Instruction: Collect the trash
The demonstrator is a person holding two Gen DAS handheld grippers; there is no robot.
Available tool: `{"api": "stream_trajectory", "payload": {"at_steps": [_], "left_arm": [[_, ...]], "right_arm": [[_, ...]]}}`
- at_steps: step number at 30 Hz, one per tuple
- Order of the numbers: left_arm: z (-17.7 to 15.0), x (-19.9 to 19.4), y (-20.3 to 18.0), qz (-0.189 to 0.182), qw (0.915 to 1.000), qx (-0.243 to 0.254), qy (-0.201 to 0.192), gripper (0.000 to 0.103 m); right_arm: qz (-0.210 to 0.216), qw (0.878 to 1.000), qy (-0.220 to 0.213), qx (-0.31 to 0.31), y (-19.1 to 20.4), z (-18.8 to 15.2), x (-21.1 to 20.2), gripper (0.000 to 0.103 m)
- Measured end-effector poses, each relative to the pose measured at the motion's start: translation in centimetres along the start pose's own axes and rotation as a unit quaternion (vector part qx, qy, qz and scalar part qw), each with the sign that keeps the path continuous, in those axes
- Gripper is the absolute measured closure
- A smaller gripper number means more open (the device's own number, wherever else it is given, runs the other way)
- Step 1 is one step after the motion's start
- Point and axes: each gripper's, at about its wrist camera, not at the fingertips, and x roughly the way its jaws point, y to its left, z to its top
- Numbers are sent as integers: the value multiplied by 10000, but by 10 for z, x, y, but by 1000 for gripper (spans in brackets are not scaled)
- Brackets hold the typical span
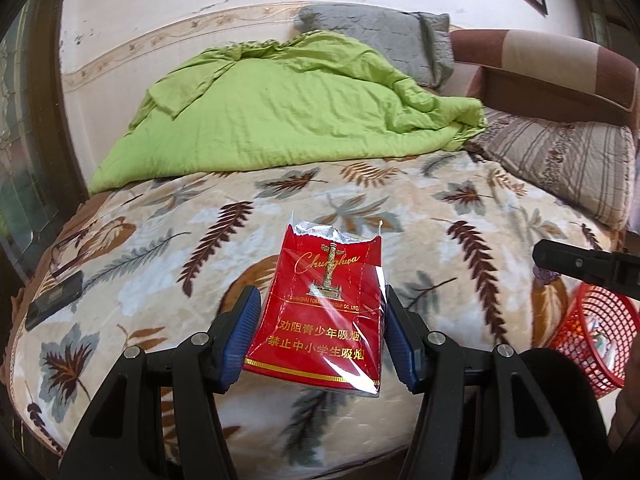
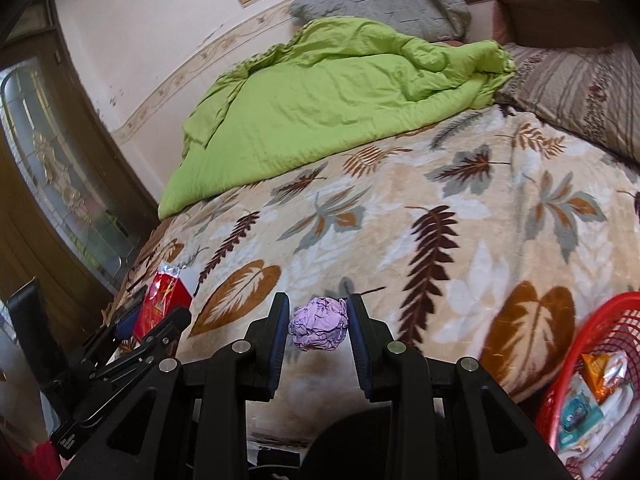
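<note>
Trash in hand is of two kinds. A red cigarette pack (image 1: 320, 308), torn open at the top with foil showing, sits low centre of the left wrist view, clamped at its sides between the blue pads of the left hand-held gripper (image 1: 318, 312) and raised above the leaf-patterned blanket (image 1: 400, 208). A crumpled purple paper ball (image 2: 319, 323) sits low centre of the right wrist view, pinched between the narrowly set fingers of the right hand-held gripper (image 2: 319, 320), also clear of the blanket. A red mesh basket (image 2: 560, 400) stands at the lower right of both views, beside the bed edge, holding several wrappers. A green quilt (image 1: 288, 112) lies bunched in the upper centre, a grey pillow (image 1: 384, 36) behind it. A dark flat object (image 1: 54, 300), not identifiable, lies on the blanket at the left edge of the left wrist view.
</note>
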Motion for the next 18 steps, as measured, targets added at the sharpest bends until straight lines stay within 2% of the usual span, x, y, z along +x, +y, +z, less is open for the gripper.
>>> {"api": "stream_trajectory", "payload": {"at_steps": [18], "left_arm": [[15, 7, -44, -486, 9980, 402, 23, 44]], "right_arm": [[-360, 9979, -203, 490, -46, 7, -32, 71]]}}
